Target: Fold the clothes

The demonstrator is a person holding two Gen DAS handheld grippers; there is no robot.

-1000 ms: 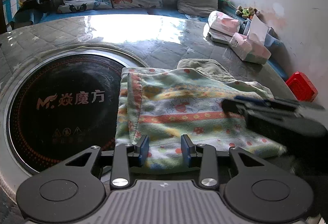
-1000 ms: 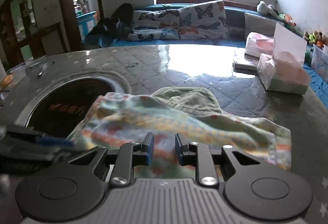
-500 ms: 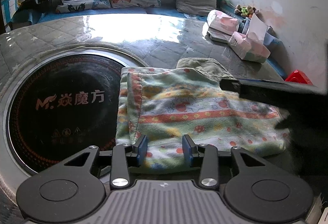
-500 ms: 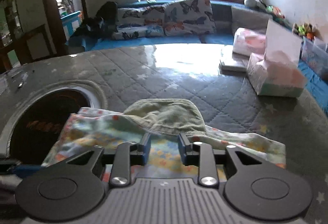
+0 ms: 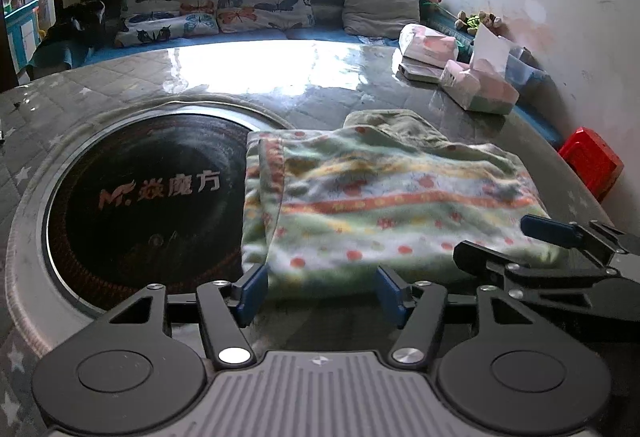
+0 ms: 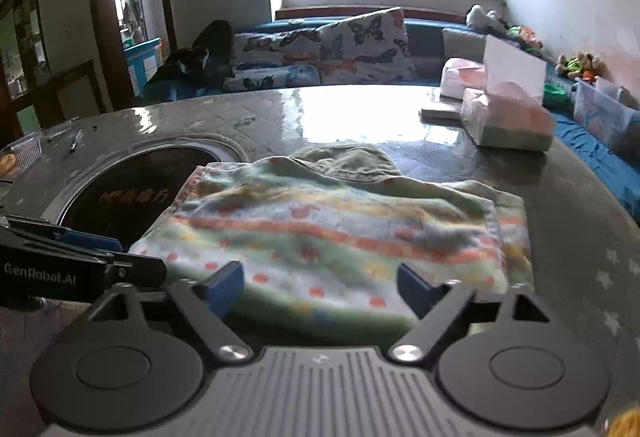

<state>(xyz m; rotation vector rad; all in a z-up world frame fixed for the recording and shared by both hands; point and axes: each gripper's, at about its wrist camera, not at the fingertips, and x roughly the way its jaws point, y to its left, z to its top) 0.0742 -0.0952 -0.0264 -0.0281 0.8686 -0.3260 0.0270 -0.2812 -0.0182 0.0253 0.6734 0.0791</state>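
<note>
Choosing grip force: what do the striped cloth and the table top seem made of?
Striped cloth: soft, fuzzy terry or fleece by its look, matte with a napped pile. Table top: probably quilted fabric under clear glossy plastic or glass; stitch lines show beneath bright window glare.

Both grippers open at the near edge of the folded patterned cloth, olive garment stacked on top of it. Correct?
One error: the olive garment is not on top. The right wrist view shows it under the patterned cloth, poking out at the far edge. The rest holds: left gripper and right gripper are both open at the cloth's near edge.
</note>
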